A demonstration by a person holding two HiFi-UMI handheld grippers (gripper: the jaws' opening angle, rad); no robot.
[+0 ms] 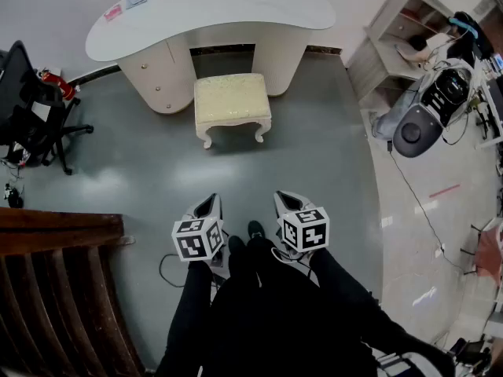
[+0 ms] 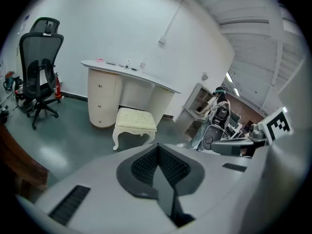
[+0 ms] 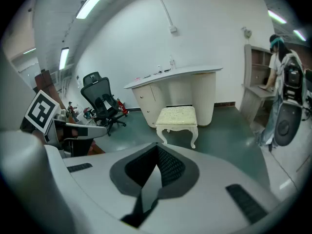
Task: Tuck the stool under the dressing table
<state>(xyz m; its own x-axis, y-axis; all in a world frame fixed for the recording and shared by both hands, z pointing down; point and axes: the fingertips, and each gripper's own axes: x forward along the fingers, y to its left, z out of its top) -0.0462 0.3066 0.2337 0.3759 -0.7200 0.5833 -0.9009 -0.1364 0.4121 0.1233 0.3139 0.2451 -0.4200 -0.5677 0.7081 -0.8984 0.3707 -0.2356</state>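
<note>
A cream stool with a padded seat and curved white legs stands on the grey floor just in front of the white dressing table, outside its knee gap. The stool also shows in the left gripper view, and the stool in the right gripper view. My left gripper and right gripper hang side by side near my legs, well short of the stool. Both have their jaws pressed together with nothing between them.
A black office chair stands at the left. A dark wooden slatted piece fills the lower left. Open shelving and a grey machine with cables are on the right, where a person stands. A cable lies on the floor by my feet.
</note>
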